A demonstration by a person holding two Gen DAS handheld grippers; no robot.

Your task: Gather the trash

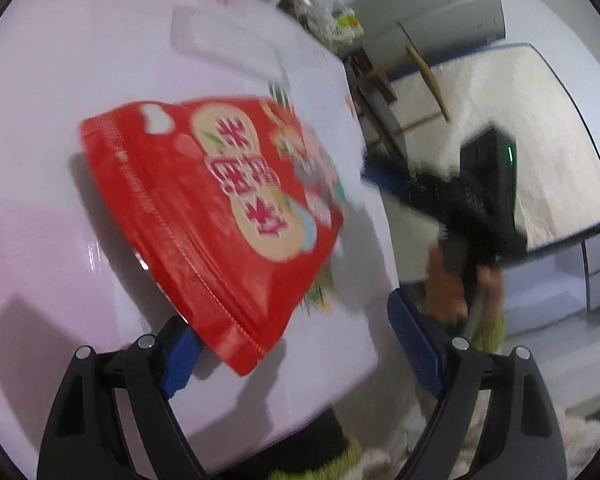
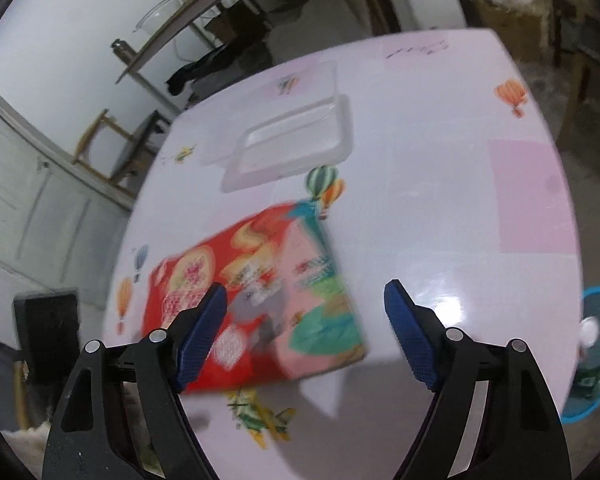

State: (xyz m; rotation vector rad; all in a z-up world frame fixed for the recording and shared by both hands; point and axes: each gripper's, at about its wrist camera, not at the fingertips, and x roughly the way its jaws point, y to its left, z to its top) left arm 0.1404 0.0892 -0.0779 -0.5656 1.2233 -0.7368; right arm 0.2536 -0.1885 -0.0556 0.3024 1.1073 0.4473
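Lying flat on the counter (image 2: 440, 208), the red snack bag (image 2: 256, 300) is approached by both wide-open, empty hand-held grippers, left (image 1: 292, 344) and right (image 2: 306, 332), and could be pushed off the edge by a low jaw.

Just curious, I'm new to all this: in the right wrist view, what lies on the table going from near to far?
Red snack bag → clear plastic lid → clear plastic container, all on the pale table.

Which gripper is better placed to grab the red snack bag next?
Probably left. The red snack bag has a corner between the open left gripper fingers. In the right view the bag lies mostly left of the open right gripper, partly behind one finger.
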